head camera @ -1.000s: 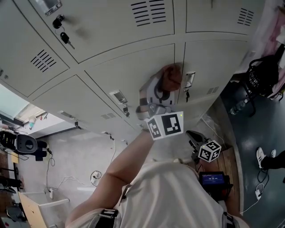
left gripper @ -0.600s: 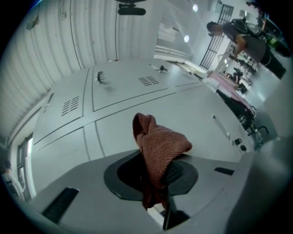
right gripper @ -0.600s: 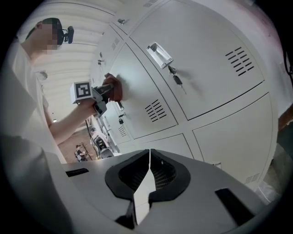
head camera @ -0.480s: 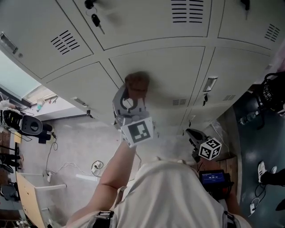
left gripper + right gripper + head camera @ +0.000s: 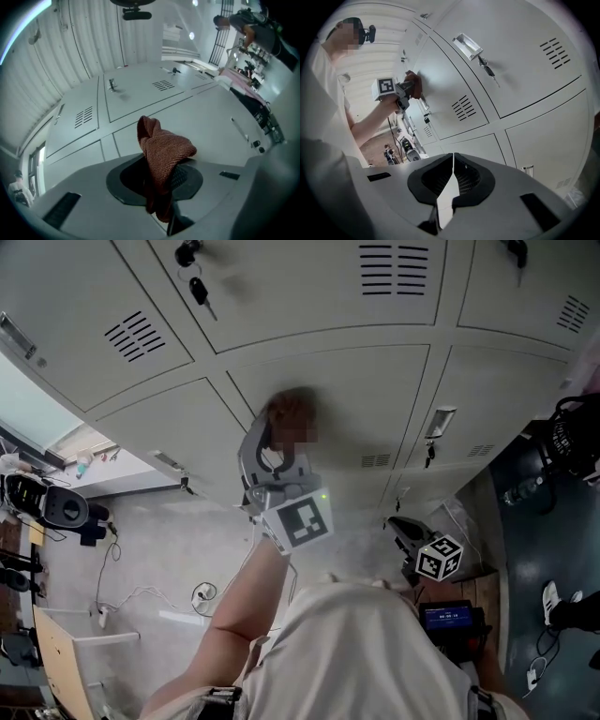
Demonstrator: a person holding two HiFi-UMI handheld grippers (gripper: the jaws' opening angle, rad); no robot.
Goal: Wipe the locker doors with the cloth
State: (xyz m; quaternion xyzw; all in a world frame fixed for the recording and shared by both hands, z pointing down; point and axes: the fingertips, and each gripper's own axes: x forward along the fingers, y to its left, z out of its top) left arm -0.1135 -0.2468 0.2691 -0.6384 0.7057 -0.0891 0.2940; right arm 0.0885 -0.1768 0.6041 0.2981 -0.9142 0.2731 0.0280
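Note:
A rust-brown cloth [image 5: 289, 412] is bunched in my left gripper [image 5: 279, 435], which is shut on it and presses it against a pale grey locker door [image 5: 366, 395]. In the left gripper view the cloth [image 5: 164, 147] sticks up from between the jaws of that gripper [image 5: 161, 176], with the locker doors [image 5: 140, 93] beyond. My right gripper [image 5: 405, 531] hangs low beside my body, away from the lockers. Its jaws are shut with nothing between them [image 5: 453, 161]. The right gripper view also shows the left gripper [image 5: 404, 91] and the cloth [image 5: 415, 83] on the door.
Keys [image 5: 197, 289] hang from a lock on an upper door. A metal handle with keys [image 5: 437, 423] sits on the door to the right. A black bag [image 5: 572, 442] lies at the right, cables [image 5: 141, 601] run over the floor, and a dark device [image 5: 450, 617] sits by my feet.
My left gripper has carried the cloth leftward across the locker door over the last second, then barely moved. The right gripper has stayed low by my side.

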